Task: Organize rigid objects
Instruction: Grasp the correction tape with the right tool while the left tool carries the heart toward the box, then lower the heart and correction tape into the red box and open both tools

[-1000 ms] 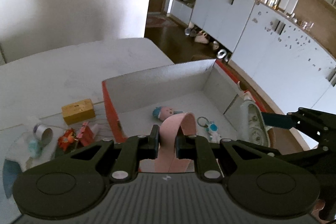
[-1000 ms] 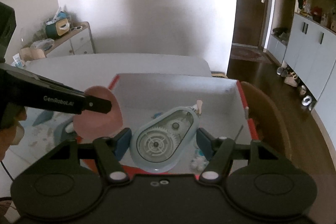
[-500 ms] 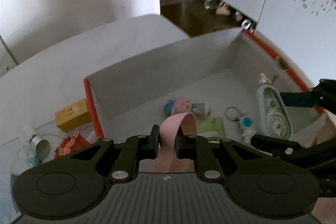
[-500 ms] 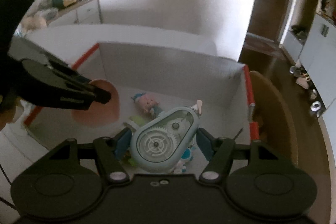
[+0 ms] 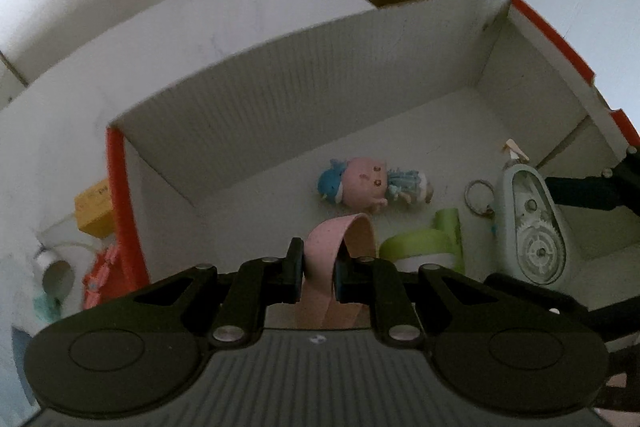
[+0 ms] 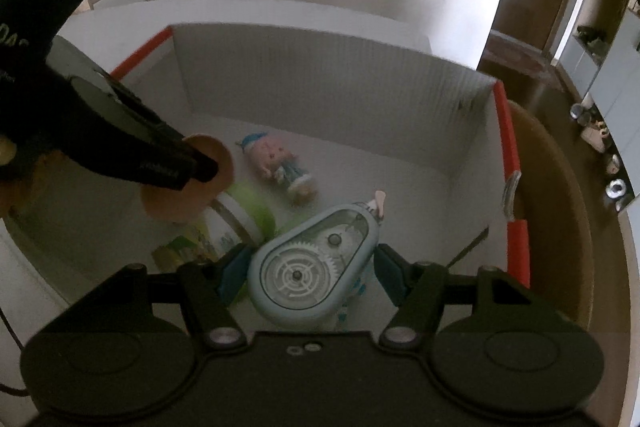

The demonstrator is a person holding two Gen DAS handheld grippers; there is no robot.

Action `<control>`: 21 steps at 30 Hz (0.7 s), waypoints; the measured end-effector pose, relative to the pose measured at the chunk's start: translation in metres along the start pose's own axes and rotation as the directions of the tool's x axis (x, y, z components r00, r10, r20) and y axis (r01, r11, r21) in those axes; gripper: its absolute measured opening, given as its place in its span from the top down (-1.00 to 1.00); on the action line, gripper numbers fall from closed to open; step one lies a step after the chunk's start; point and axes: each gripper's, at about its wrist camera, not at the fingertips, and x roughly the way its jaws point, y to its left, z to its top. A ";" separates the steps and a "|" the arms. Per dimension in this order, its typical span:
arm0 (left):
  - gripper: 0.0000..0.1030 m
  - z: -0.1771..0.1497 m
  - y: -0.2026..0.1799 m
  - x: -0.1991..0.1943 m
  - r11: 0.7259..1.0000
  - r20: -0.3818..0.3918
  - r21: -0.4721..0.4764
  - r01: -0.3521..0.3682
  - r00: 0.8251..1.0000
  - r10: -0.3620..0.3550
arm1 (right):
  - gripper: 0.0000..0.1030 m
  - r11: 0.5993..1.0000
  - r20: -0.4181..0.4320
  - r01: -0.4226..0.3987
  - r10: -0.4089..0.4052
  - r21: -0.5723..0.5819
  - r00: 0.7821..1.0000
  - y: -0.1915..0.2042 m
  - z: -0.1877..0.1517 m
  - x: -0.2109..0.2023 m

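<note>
Two grippers hang over the white box with its orange rim. At the lower centre of the left wrist view, the left gripper is clamped on a pink curved piece. At the bottom centre of the right wrist view, the right gripper has its jaws spread wider than the pale blue correction tape dispenser between them; whether the pads touch it I cannot tell. On the box floor lie a doll, a green cup and a key ring. Outside, at left, sits a yellow block.
</note>
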 end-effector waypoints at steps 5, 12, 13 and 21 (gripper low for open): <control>0.72 0.001 0.002 0.005 1.000 -0.029 -0.013 0.008 1.000 -0.008 | -0.30 1.000 -0.022 -0.014 0.014 0.009 1.000 0.001 -0.003 0.000; 0.72 0.002 -0.003 0.004 1.000 -0.040 -0.003 -0.002 0.999 0.002 | -0.31 0.999 -0.034 -0.031 0.032 0.027 0.999 -0.014 -0.002 0.003; 0.72 0.000 -0.003 0.004 1.000 -0.042 -0.003 -0.003 0.999 0.003 | -0.31 0.999 -0.035 -0.032 0.033 0.030 0.999 -0.014 -0.002 0.002; 0.72 0.001 -0.008 0.004 1.000 -0.076 -0.015 -0.001 0.997 0.000 | -0.31 0.998 -0.041 -0.034 0.036 0.049 0.998 -0.014 -0.003 0.000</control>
